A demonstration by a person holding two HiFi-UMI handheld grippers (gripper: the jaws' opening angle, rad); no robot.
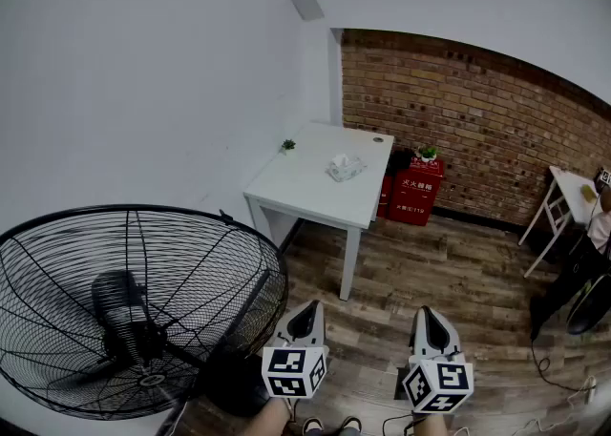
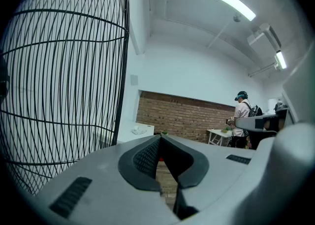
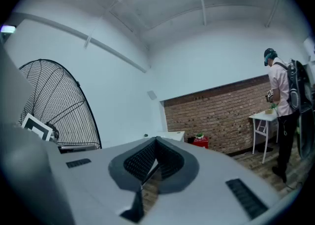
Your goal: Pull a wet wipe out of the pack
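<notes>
The wet wipe pack (image 1: 345,168) lies on a white table (image 1: 315,197) across the room, with a white wipe sticking up from its top. It shows small and far in the left gripper view, where the pack (image 2: 139,130) sits past the jaw tips. My left gripper (image 1: 306,310) and right gripper (image 1: 431,315) are held low at the bottom of the head view, well short of the table. Both point toward it. Each has its jaws shut, tips touching, with nothing between them: left gripper (image 2: 160,138), right gripper (image 3: 156,141).
A large black cage fan (image 1: 134,310) stands close at my left. Red boxes (image 1: 412,191) with a small plant sit by the brick wall (image 1: 477,119). A tiny potted plant (image 1: 288,145) is on the table's far corner. A person (image 3: 283,101) stands at a second white table (image 1: 573,197) on the right.
</notes>
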